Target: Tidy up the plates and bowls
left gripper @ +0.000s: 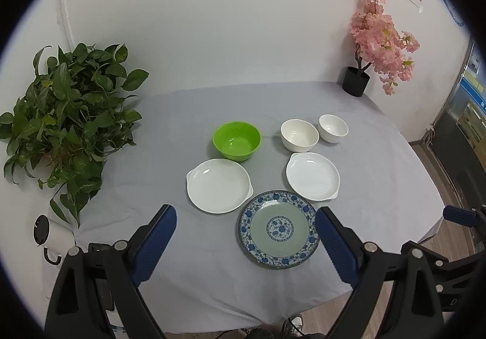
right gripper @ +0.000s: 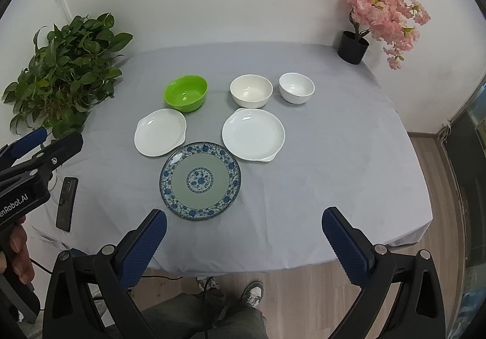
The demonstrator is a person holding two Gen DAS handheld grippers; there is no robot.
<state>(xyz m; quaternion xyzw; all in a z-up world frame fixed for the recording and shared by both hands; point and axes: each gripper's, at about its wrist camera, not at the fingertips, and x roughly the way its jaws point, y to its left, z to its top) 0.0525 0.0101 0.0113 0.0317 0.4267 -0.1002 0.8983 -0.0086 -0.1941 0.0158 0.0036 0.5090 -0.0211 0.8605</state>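
Observation:
A blue-patterned plate (left gripper: 278,229) (right gripper: 200,180) lies nearest the front edge of the grey-clothed table (right gripper: 334,156). Behind it lie two white handled plates, one on the left (left gripper: 219,185) (right gripper: 160,131) and one on the right (left gripper: 313,175) (right gripper: 253,134). Farther back stand a green bowl (left gripper: 237,140) (right gripper: 186,93), a cream bowl (left gripper: 299,135) (right gripper: 251,90) and a smaller white bowl (left gripper: 333,128) (right gripper: 296,87). My left gripper (left gripper: 246,235) hangs open above the table's front, nothing between its fingers. My right gripper (right gripper: 244,235) is open above the front edge, also holding nothing.
A leafy green plant (left gripper: 66,120) (right gripper: 63,74) fills the back left. A pink blossom tree in a black pot (left gripper: 379,41) (right gripper: 379,5) stands back right. A dark phone (right gripper: 67,199) lies front left. A white cylinder (left gripper: 51,234) lies under the plant. A person's legs and shoes (right gripper: 252,293) are below.

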